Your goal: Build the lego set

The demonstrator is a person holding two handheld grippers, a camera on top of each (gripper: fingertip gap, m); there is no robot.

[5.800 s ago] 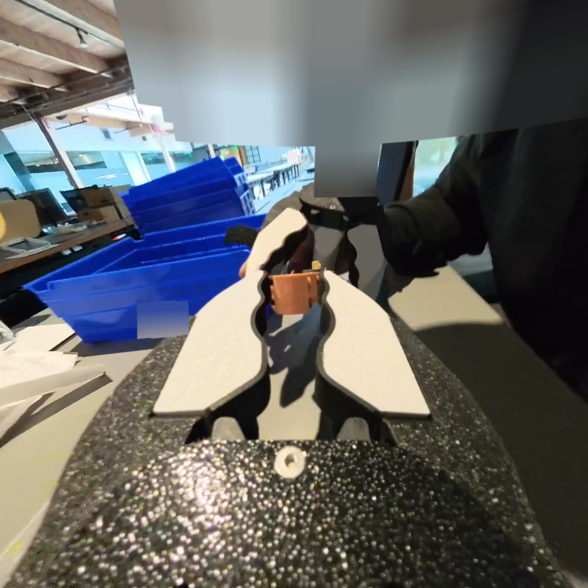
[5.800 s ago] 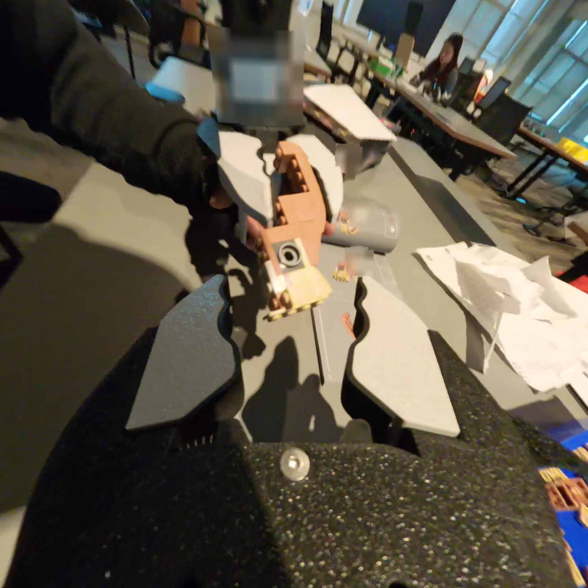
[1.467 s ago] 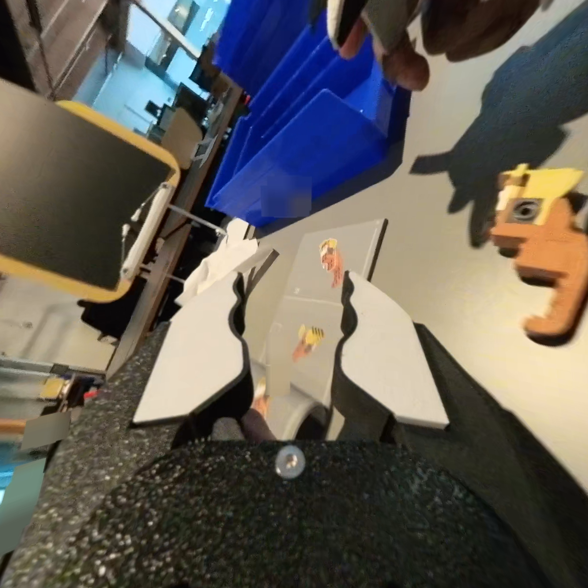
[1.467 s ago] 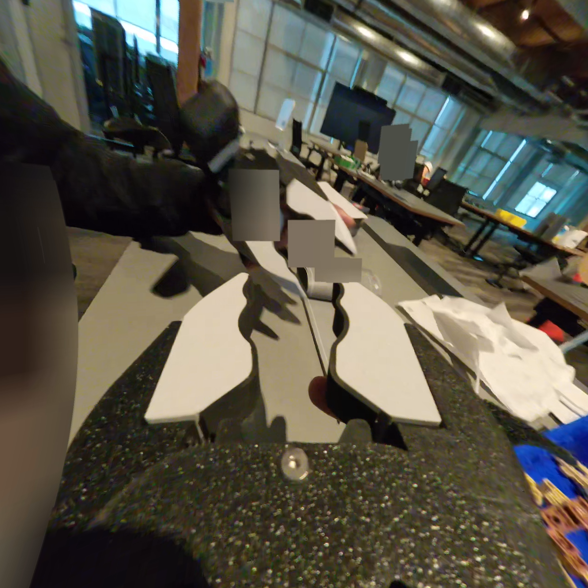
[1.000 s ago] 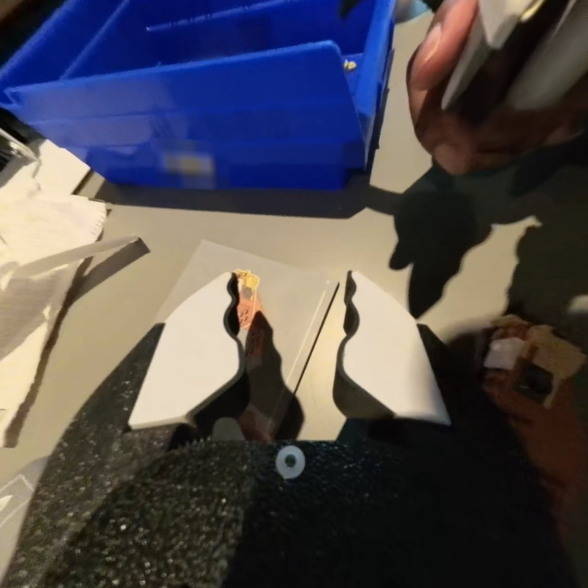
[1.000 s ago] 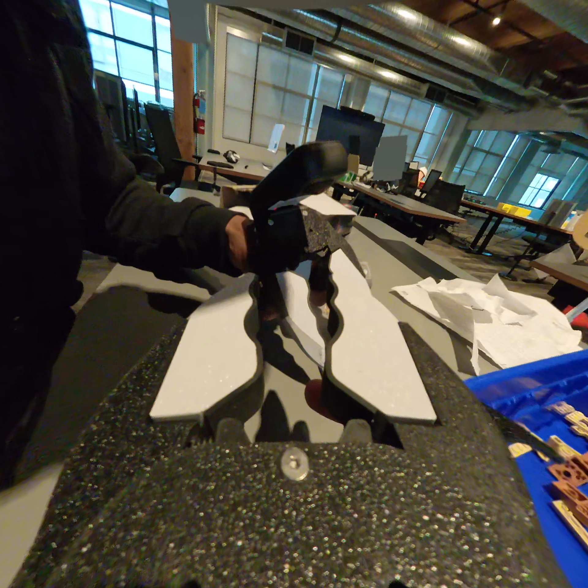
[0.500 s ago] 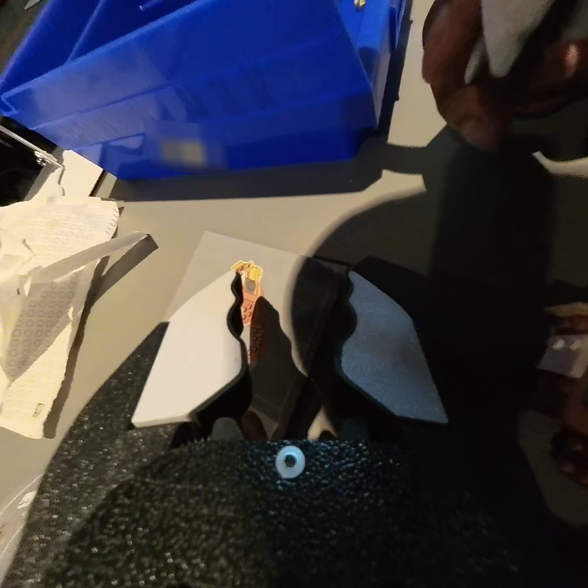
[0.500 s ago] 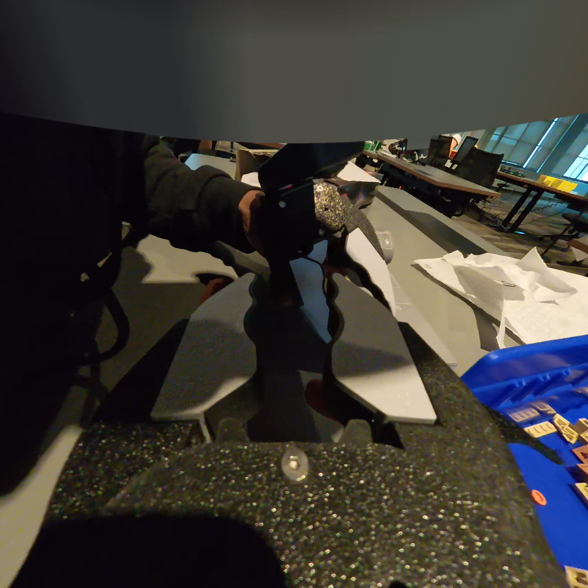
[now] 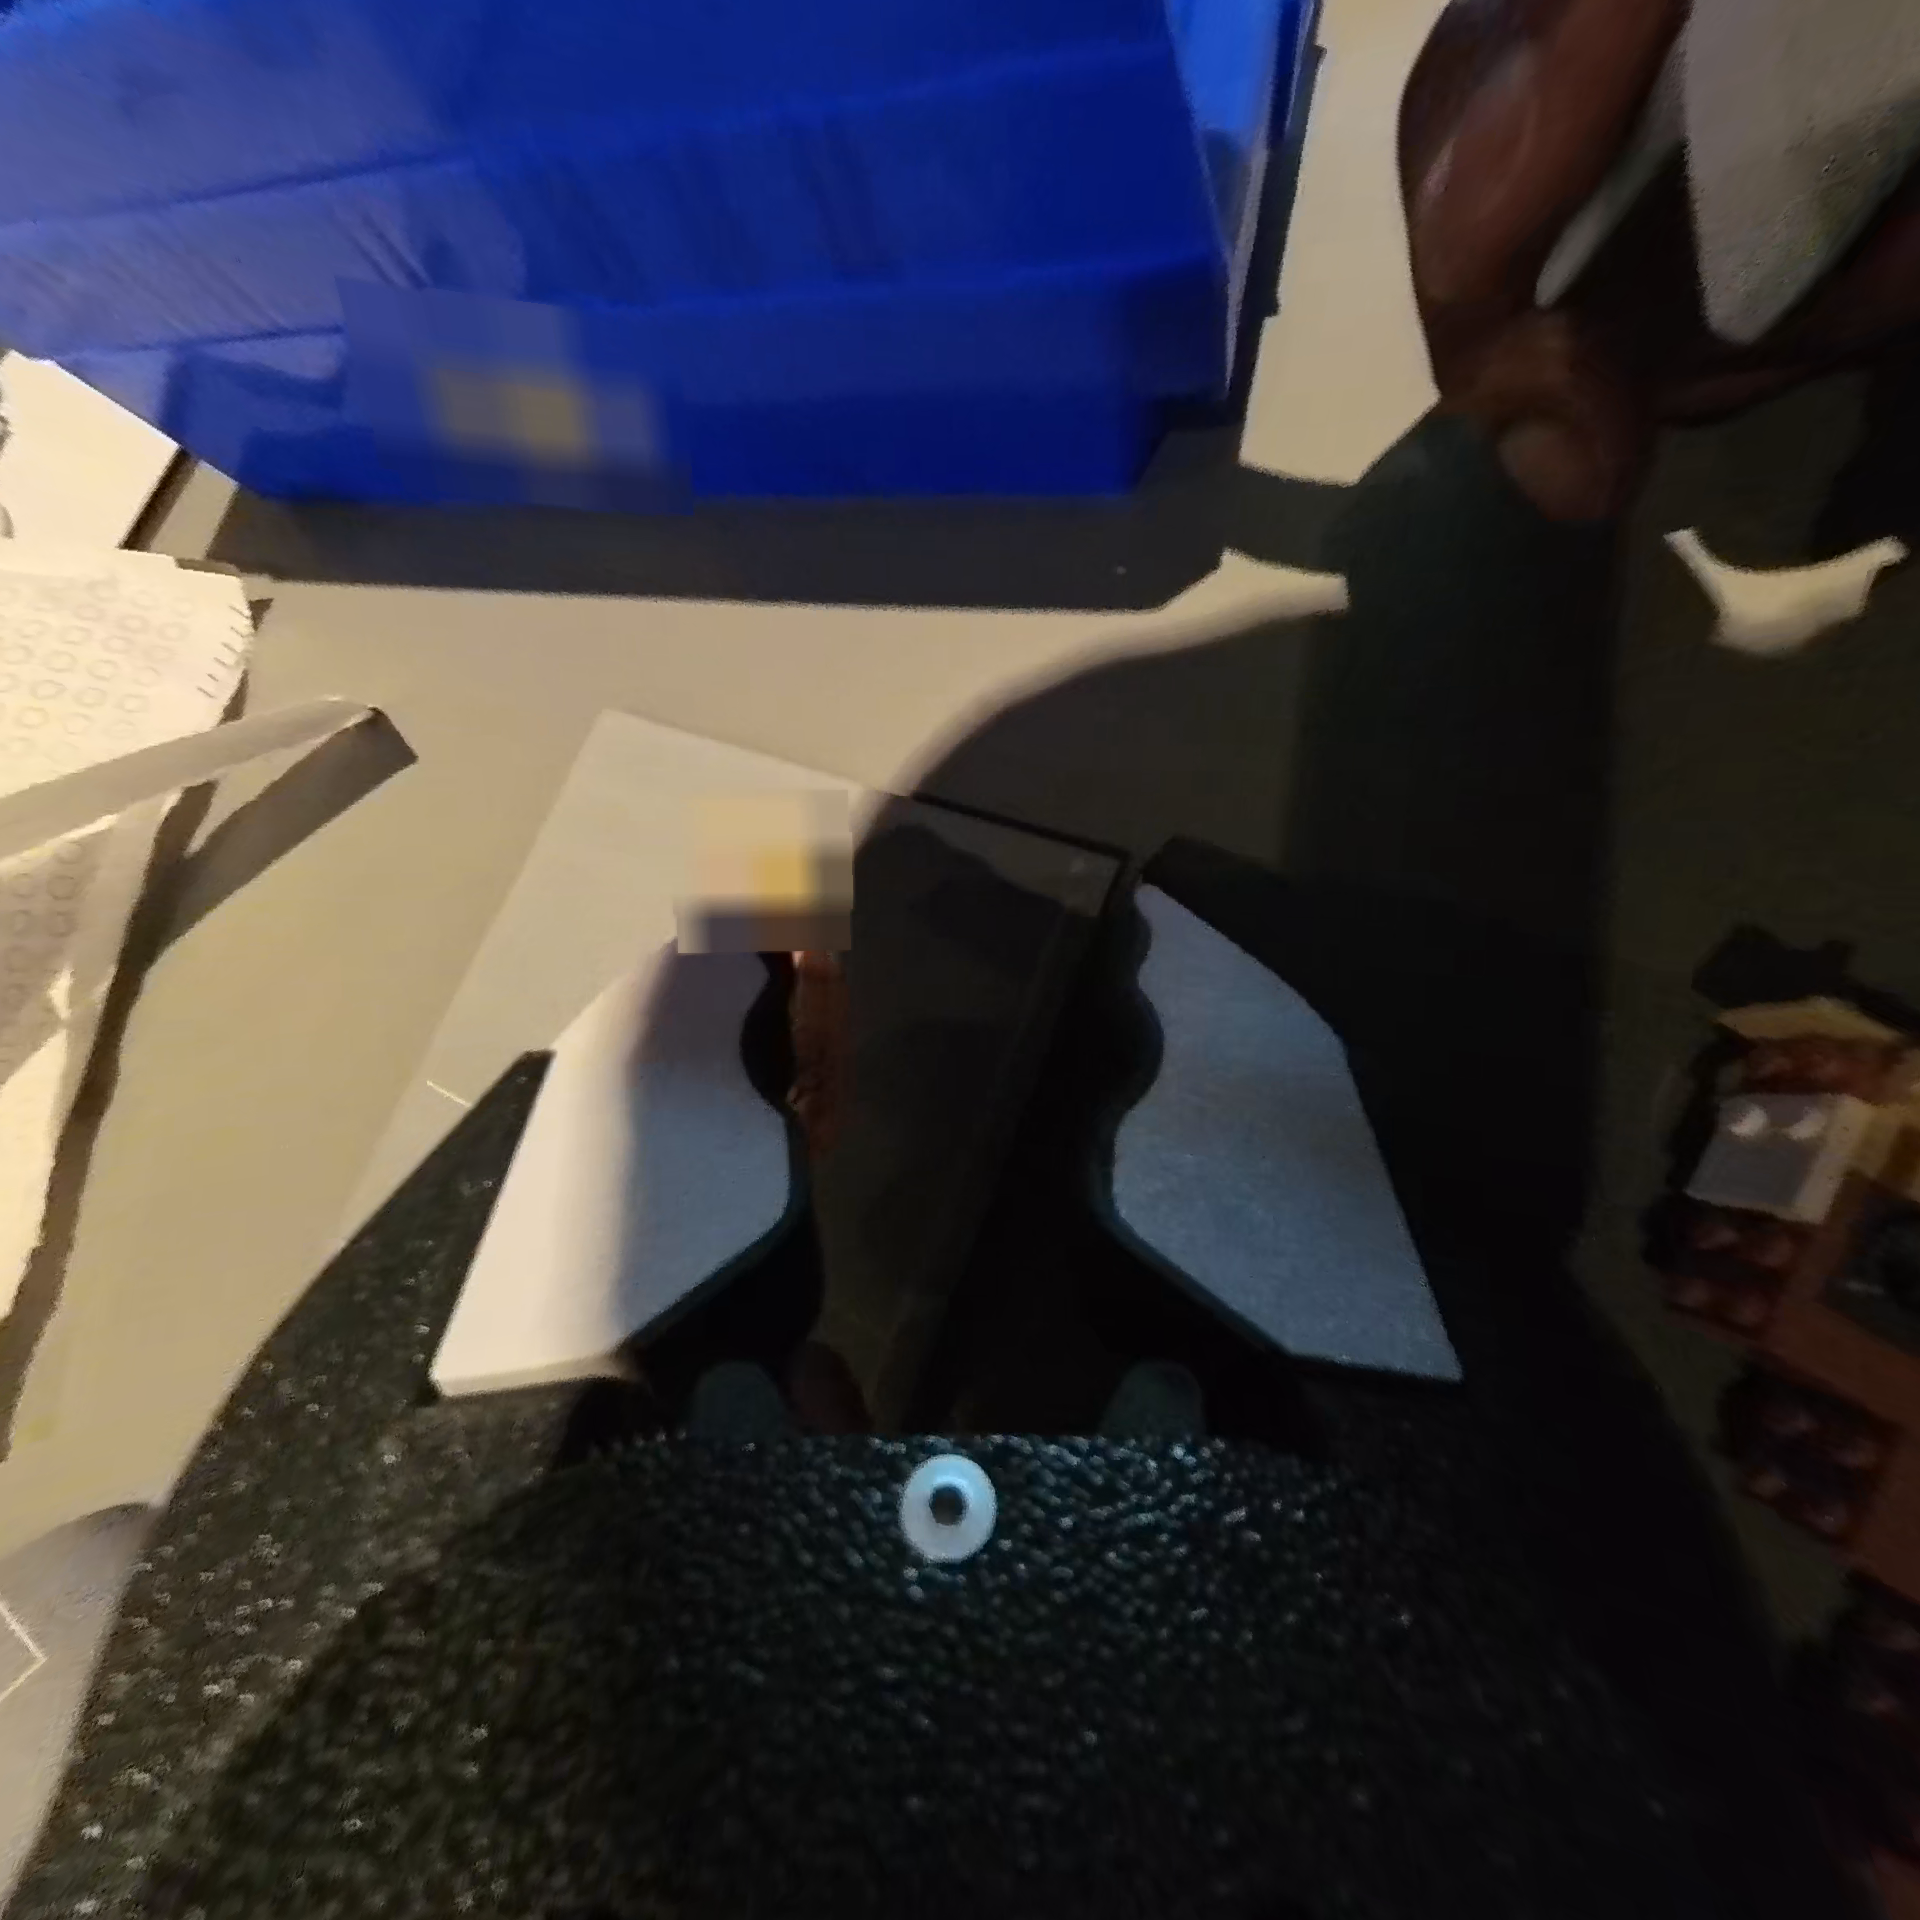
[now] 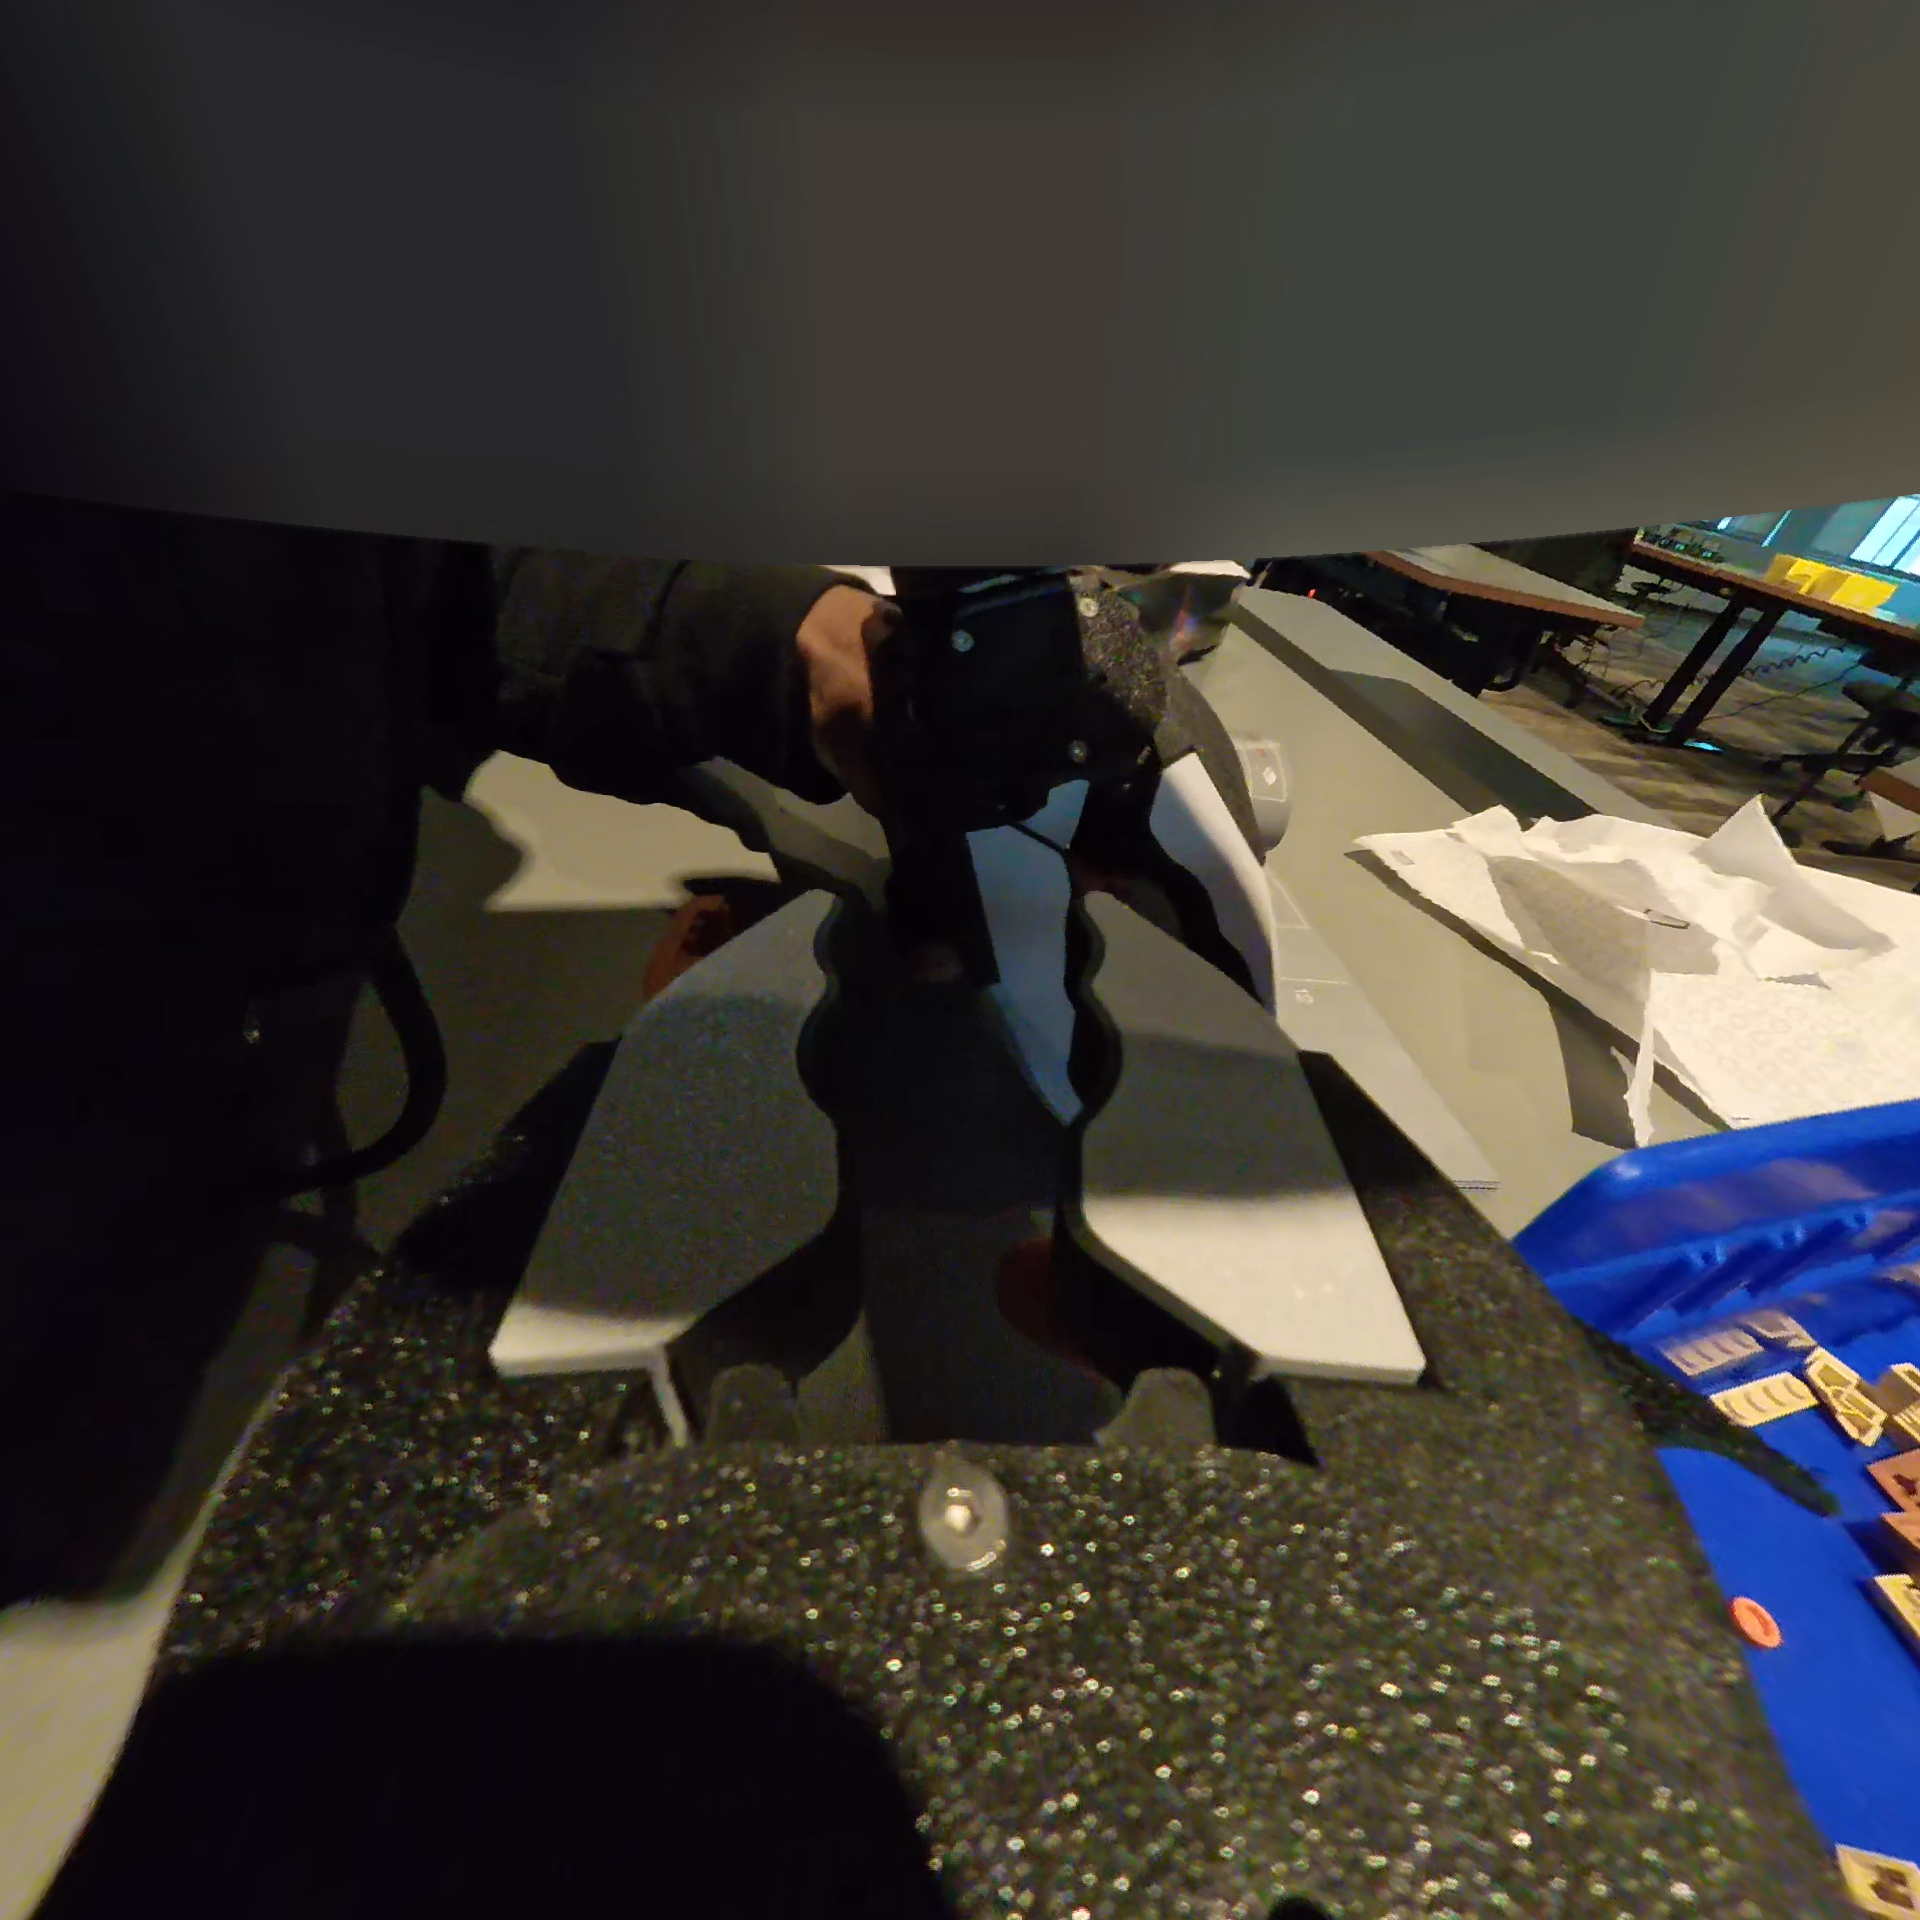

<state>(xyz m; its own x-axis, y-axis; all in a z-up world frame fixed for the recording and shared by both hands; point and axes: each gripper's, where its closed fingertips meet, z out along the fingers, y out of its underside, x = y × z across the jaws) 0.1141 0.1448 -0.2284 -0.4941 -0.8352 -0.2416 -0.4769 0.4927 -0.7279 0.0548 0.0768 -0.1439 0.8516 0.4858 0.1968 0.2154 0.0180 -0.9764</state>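
Note:
My left gripper (image 9: 951, 966) is open and empty, pointing down over a flat grey instruction sheet (image 9: 623, 883) on the table. A small brown shape (image 9: 816, 997) shows on the sheet by the left finger; I cannot tell if it is printed or a loose piece. The brown and tan lego build (image 9: 1829, 1226) lies on the table to the right, in shadow. My right gripper (image 10: 951, 935) is open and empty, above the table. A hand (image 10: 842, 675) holds the left gripper just beyond it. A bit of the brown build (image 10: 691, 930) shows past the left finger.
A blue bin (image 9: 727, 312) stands behind the sheet. It also shows in the right wrist view (image 10: 1714, 1226), at lower right, with several loose pieces (image 10: 1829, 1382). Crumpled white paper (image 10: 1714, 935) lies at the right. A grey tape roll (image 10: 1262, 779) stands farther back. A hand (image 9: 1496, 208) is at top right.
The left gripper let go of the brown build, which now lies on the table, and turned down over the sheet. The right gripper swung toward the blue bin. Shadow now covers the grippers.

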